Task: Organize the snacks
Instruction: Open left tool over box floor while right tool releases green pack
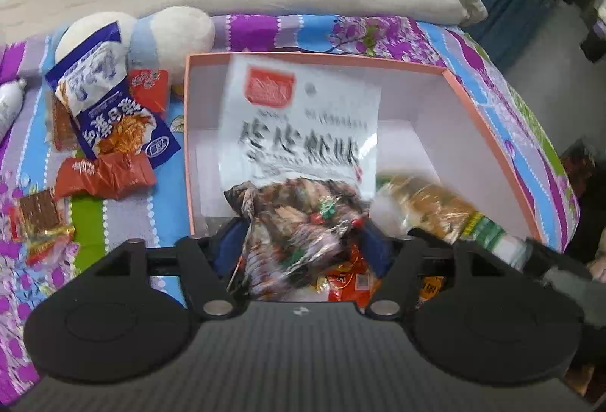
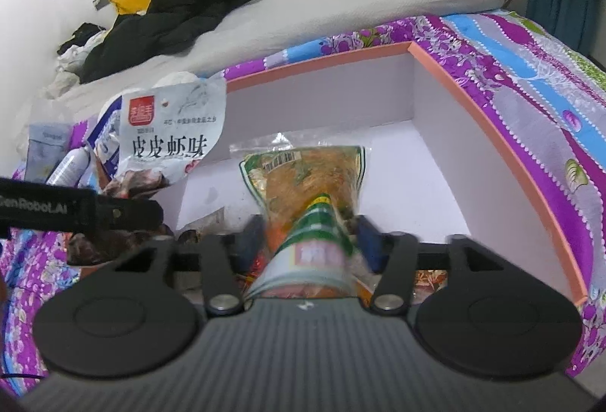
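I am mid-placement — my left gripper point(image 1: 303, 241) has its fingers clamped on the white shrimp-flavour snack bag point(image 1: 299, 131), my right gripper point(image 2: 308, 239) on the green-and-orange snack packet point(image 2: 306, 181), both over the white-lined pink cardboard box point(image 1: 488, 124). Next: lower toward 12 o'clock, then release.

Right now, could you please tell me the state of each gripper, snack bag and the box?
left gripper: shut on the white snack bag, held above the box.
right gripper: shut on the green snack bag, held over the box floor.
box: open, no lid.
blue snack bag: lying on the bedspread, outside the box.
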The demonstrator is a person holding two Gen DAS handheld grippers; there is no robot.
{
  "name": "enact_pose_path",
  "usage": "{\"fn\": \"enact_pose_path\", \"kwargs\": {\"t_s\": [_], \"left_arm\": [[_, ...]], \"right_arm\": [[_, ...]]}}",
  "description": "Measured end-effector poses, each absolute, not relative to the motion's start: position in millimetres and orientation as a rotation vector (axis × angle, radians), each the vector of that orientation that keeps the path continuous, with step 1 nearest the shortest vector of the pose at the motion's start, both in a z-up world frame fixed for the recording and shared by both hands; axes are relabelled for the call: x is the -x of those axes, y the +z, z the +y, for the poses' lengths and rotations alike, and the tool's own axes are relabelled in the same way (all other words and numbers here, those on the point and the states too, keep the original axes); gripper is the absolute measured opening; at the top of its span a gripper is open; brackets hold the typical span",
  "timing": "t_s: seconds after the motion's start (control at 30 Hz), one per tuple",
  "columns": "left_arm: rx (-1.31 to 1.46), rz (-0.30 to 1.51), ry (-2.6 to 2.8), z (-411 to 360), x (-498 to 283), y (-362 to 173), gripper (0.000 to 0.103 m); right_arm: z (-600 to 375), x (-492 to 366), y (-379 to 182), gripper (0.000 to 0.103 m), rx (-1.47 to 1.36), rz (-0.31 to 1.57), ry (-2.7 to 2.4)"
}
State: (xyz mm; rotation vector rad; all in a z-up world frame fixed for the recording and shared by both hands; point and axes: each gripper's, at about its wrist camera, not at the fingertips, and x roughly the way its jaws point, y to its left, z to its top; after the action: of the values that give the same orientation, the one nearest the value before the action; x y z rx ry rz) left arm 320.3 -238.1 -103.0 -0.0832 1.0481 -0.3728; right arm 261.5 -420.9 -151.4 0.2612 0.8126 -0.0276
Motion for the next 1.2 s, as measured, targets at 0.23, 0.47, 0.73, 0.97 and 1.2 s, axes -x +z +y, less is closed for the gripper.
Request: {"fn": "enact_pose_path", "kwargs": {"t_s": [0.23, 0.47, 0.73, 0.97, 1.2], "left_arm": [[0.093, 1.0, -0.37, -229.3, -305.7, -83.5, 0.085], [0.078, 0.915, -0.385, -213.9, -271.3, -48.2, 0.085], [0.055, 0.823, -0.409, -188.6, -218.6, -12.3, 0.085], [0.071, 0.774, -0.416, -161.6, -178.5, 4.7, 0.085], [0.075, 0.724, -0.406, -135.5, -141.5, 10.6, 0.085]], "right_arm": [[-419.2, -252.7, -145.6, 0.078, -0.271, 0.799, -0.013], [-409.8, -226.9, -123.2, 0.078, -0.261, 0.749, -0.03], [-389.0, -181.8, -87.8, 0.076, -0.254, 0.657, -0.035], [-369.8, -146.2, -68.7, 0.076, -0.252, 0.602, -0.045], [-346.0, -114.5, -52.4, 0.076, -0.234, 0.53, -0.019]]}}
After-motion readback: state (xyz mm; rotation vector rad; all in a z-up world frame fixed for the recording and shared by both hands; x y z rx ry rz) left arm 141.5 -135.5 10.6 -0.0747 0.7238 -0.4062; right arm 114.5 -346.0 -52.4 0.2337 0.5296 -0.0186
